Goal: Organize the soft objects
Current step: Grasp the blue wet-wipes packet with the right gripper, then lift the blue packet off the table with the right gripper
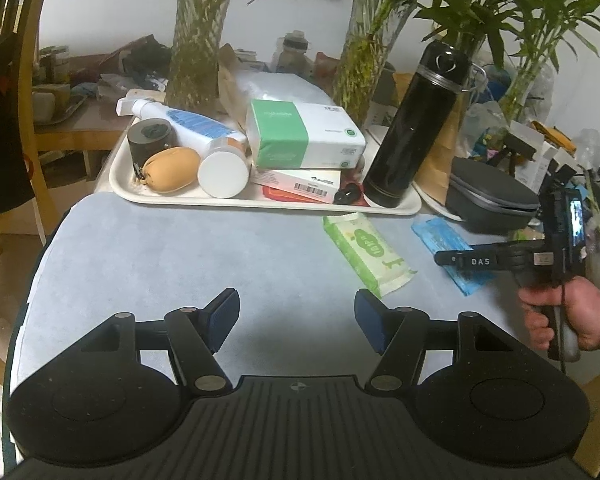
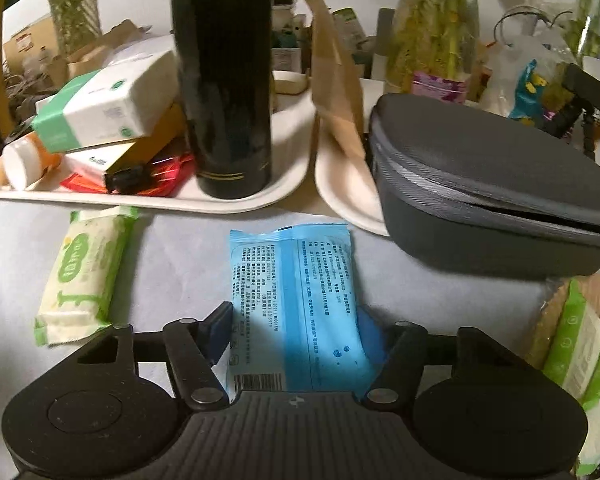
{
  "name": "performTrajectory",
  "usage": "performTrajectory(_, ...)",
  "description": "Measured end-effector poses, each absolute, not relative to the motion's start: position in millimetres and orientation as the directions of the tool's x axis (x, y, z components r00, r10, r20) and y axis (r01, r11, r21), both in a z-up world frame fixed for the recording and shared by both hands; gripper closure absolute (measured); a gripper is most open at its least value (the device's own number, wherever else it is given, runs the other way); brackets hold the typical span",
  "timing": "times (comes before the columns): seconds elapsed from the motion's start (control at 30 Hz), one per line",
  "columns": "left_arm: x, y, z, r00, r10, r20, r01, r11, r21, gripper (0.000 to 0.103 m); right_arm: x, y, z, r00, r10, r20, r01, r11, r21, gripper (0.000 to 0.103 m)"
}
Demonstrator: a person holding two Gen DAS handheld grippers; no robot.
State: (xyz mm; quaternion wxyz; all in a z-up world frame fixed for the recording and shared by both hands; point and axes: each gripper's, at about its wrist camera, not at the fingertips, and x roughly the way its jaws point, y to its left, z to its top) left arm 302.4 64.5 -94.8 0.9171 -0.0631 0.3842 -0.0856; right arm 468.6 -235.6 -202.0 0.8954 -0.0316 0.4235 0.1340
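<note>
A blue wipes pack (image 2: 296,300) lies flat on the grey table mat, between the fingers of my right gripper (image 2: 296,330), which stand wide on either side of it. It also shows in the left wrist view (image 1: 444,248), under the right gripper (image 1: 444,258). A green and white wipes pack (image 1: 366,254) lies to its left (image 2: 82,272). My left gripper (image 1: 296,316) is open and empty over bare mat. A tan soft pouch (image 1: 172,168) and a green and white tissue pack (image 1: 304,136) lie in the white tray (image 1: 120,184).
The tray also holds a black flask (image 1: 412,128), a white tube (image 1: 188,120), a dark roll (image 1: 150,138) and flat boxes. A grey zip case (image 2: 492,184) sits right of it on a second white tray (image 2: 340,192). Glass vases with plants (image 1: 198,32) stand behind. More green packs (image 2: 580,352) lie at far right.
</note>
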Motion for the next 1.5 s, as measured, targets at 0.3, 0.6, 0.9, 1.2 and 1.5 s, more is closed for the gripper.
performTrajectory(0.3, 305, 61, -96, 0.697, -0.19, -0.691, 0.095, 0.98, -0.174, 0.04, 450, -248, -168, 0.618, 0.252, -0.744, -0.32, 0.946, 0.055, 0.039)
performTrajectory(0.6, 307, 59, -96, 0.701, -0.183, -0.689, 0.08, 0.981, -0.178, 0.04, 409, -277, -113, 0.658, 0.279, -0.699, -0.31, 0.947, 0.085, 0.039)
performTrajectory(0.9, 307, 67, -94, 0.708, -0.154, -0.689, 0.023, 0.981, -0.195, 0.04, 354, -299, -77, 0.712, 0.263, -0.651, -0.284, 0.956, 0.075, 0.039)
performTrajectory(1.2, 296, 68, -77, 0.722, -0.089, -0.687, -0.025, 0.988, -0.155, 0.04, 313, -306, -66, 0.711, 0.31, -0.631, -0.307, 0.944, 0.118, 0.039)
performTrajectory(1.5, 302, 55, -29, 0.733, -0.031, -0.679, -0.035, 0.996, -0.083, 0.04, 304, -301, -62, 0.705, 0.349, -0.617, -0.326, 0.933, 0.155, 0.039)
